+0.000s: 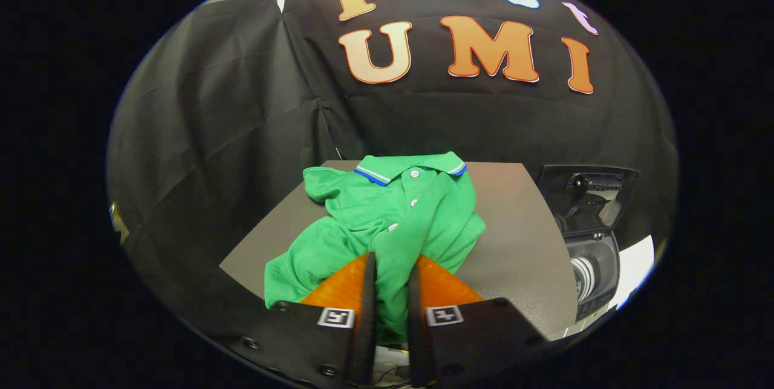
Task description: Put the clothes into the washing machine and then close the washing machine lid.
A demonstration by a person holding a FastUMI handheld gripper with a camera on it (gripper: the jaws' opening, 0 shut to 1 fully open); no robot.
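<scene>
A green polo shirt (393,213) with a blue-and-white trimmed collar lies crumpled on the grey table (520,232). Its near part is bunched up between my two fingers. My gripper (393,268) is shut on that fold of green cloth, both fingers pressing it. The collar and buttons point away from me, beyond the fingertips. To the right of the table, lower down, stands the washing machine (595,274). Its dark lid (586,192) is raised upright and the drum opening shows below it.
Black cloth walls close off the booth behind and to the left of the table. Bare grey tabletop lies between the shirt and the washing machine. A white surface (638,268) shows just right of the machine.
</scene>
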